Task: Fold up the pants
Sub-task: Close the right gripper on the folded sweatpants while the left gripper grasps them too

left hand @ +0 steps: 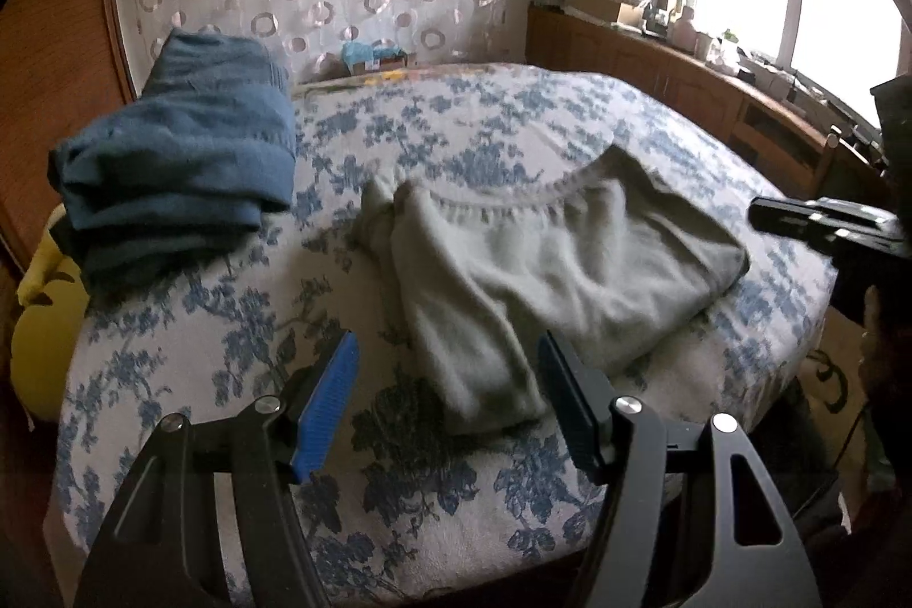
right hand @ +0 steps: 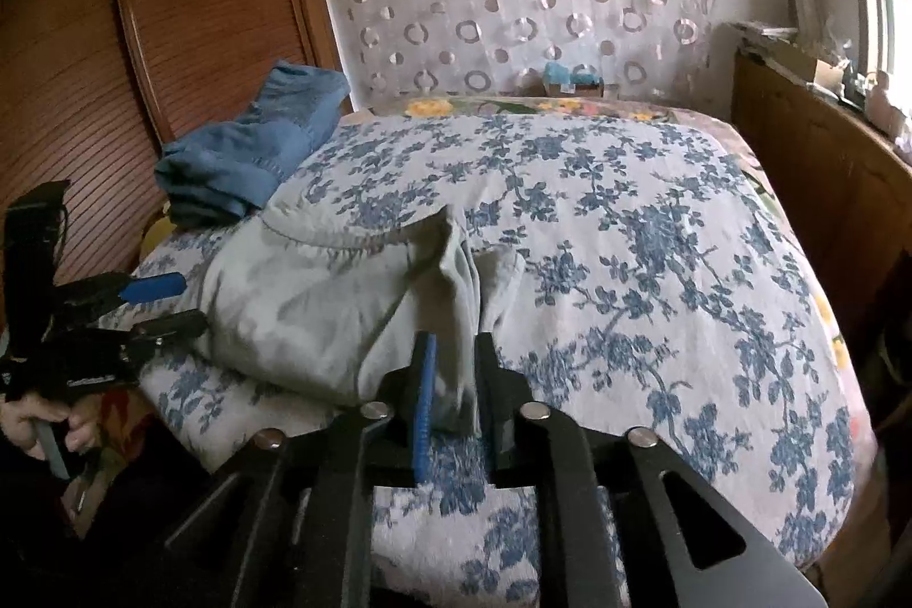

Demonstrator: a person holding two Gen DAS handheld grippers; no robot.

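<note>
Pale grey-green pants (left hand: 570,254) lie partly folded on the flowered bed cover (left hand: 456,123), waistband toward the far side. My left gripper (left hand: 447,346) hovers open over the near leg end, with nothing pinched. In the right wrist view the pants (right hand: 319,294) bunch up to the left. A raised fold of the cloth stands between the narrowly parted jaws of my right gripper (right hand: 454,343), and the pads do not visibly press on it. A hand holds the left gripper (right hand: 191,301) at the left edge. The right gripper (left hand: 764,212) enters the left wrist view from the right.
Folded blue garments (left hand: 182,152) are stacked at the bed's far left corner, against a wooden wardrobe (right hand: 171,9). A low wooden cabinet (left hand: 655,66) with clutter runs under the window on the right. A yellow object (left hand: 40,323) sits by the bed's left side.
</note>
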